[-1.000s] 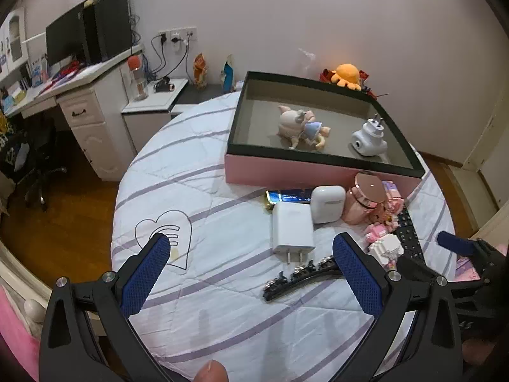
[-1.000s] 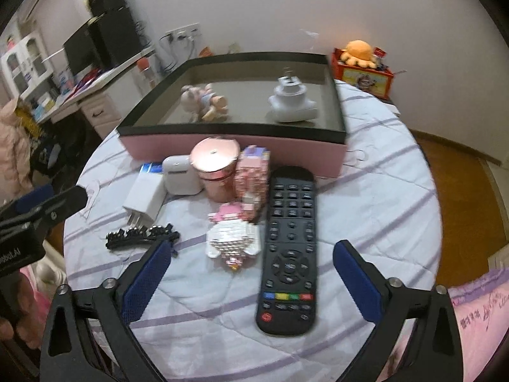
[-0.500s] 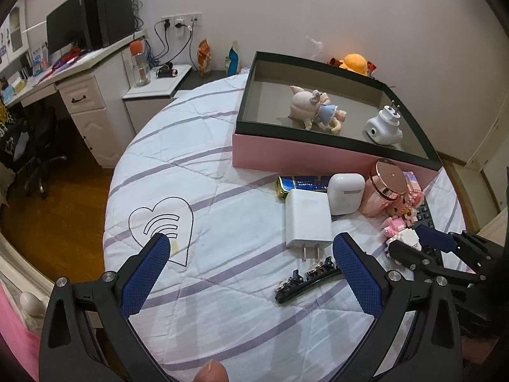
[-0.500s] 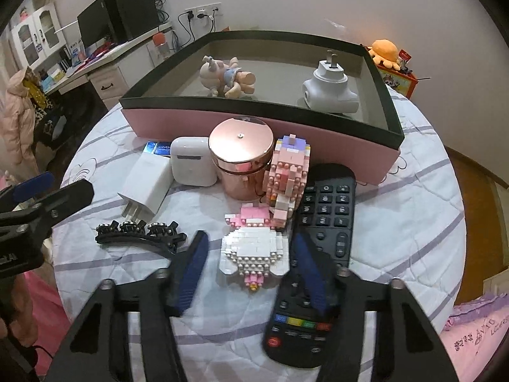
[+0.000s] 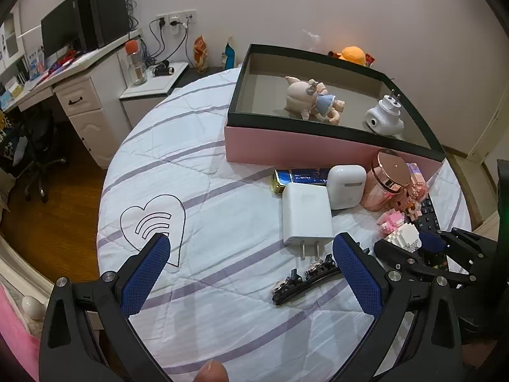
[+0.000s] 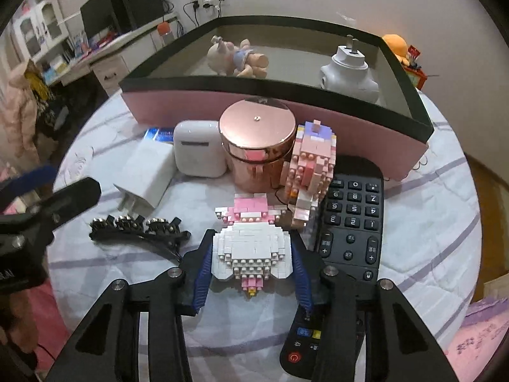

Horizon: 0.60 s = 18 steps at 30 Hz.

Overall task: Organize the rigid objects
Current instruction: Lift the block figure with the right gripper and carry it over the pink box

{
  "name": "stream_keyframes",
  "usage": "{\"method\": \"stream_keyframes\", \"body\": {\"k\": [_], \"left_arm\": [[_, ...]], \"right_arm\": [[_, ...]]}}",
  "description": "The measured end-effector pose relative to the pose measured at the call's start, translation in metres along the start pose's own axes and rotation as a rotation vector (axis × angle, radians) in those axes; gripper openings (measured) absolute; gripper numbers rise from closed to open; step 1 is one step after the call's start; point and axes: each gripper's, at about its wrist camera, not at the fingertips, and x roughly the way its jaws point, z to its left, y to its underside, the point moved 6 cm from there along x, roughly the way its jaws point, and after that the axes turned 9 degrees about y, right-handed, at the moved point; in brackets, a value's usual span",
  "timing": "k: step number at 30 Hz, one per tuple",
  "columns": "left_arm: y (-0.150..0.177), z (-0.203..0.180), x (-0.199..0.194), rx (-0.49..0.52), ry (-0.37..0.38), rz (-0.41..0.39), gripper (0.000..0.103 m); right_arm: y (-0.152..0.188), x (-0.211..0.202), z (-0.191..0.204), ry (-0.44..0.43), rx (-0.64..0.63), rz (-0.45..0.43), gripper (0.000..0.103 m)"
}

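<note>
The right gripper point(image 6: 251, 264) is closing its blue fingers point(image 6: 203, 267) around the white and pink block toy point(image 6: 251, 248), which is lying on the table between the black hair clip point(image 6: 136, 226) and the remote point(image 6: 346, 232). The pads are looking very close to its sides, but I cannot tell if they are pressing yet. The toy is made of tiny bricks, so I am thinking a hard squeeze could be breaking bits off. A weak squeeze could be letting it slip on the way up. The right finger is sitting over the remote, so it could be nudging that too, and the tall pink block figure point(image 6: 313, 162) just behind could be tipping over. The left gripper point(image 5: 251, 273) is hanging wide open with nothing in it. The round table is wearing a white cloth with purple stripes point(image 5: 197, 191). The pink box point(image 6: 286, 111) at the back is holding a doll and a white plug. A desk and a wood floor are showing behind.
</note>
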Motion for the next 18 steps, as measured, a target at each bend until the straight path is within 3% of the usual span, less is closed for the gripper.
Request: {"method": "stream_keyframes", "body": {"k": [12,18], "left_arm": [[-0.014,-0.009,-0.008,0.013,0.015,-0.029,0.103],[-0.054,-0.013,-0.014,0.02,-0.004,-0.101,0.103]], "right_arm": [[-0.011,-0.042,-0.02,-0.086,0.054,-0.065,0.045],[-0.057,-0.066,-0.042,-0.067,0.073,-0.157,0.045]]}}
